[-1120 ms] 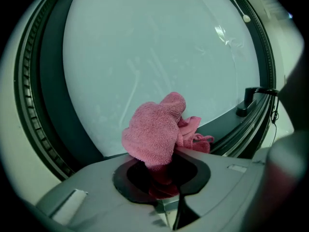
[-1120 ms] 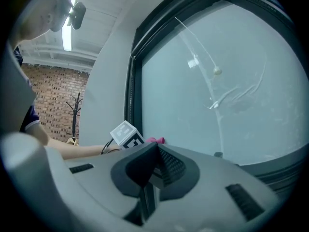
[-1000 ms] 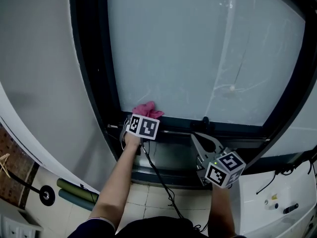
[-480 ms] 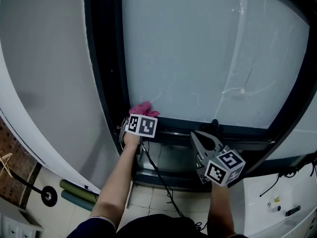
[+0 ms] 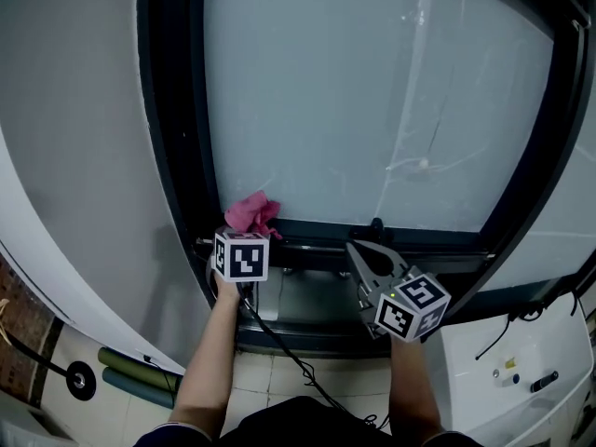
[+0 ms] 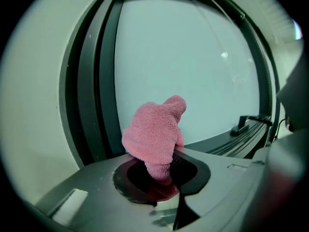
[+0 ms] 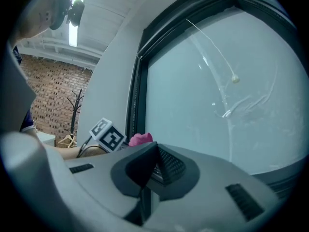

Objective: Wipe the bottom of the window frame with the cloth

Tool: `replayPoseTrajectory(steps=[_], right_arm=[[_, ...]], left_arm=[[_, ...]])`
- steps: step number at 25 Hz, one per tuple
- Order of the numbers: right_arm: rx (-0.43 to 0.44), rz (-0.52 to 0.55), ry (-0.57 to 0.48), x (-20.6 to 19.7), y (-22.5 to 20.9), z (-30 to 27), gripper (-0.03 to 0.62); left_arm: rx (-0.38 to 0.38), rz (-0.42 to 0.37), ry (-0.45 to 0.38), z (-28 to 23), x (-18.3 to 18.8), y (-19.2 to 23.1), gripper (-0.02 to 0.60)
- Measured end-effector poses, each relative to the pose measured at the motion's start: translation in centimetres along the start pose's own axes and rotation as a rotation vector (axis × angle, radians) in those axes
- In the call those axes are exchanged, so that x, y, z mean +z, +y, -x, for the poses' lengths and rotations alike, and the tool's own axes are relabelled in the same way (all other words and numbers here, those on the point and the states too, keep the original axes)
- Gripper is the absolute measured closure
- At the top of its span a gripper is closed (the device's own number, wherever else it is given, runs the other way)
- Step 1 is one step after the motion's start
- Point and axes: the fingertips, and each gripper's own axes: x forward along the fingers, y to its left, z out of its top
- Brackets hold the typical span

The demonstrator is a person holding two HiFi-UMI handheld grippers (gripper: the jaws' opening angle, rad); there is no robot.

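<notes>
We see the left gripper [image 6: 159,173] clenched on the pink cloth [image 6: 154,137], held at the lower left corner of the window frame [image 5: 419,236], about ten o'clock from the right gripper [image 7: 153,166], whose jaws are closed on nothing.

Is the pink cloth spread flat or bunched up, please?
Bunched up: the cloth stands as a lump from the left gripper, shut on it.
</notes>
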Motion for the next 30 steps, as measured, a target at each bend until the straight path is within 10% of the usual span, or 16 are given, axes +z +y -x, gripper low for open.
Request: replayPoseTrajectory(steps=[15, 30], right_arm=[[-0.074, -0.007, -0.014, -0.1, -3.2, 7.8, 0.594], [-0.074, -0.049, 0.016, -2.3, -4.5, 10.0, 0.594]], left_arm=[[-0.360, 0.002, -0.175, 11.0, 1.0, -15.2, 0.502], [-0.378, -0.016, -0.131, 11.9, -1.3, -18.8, 0.502]])
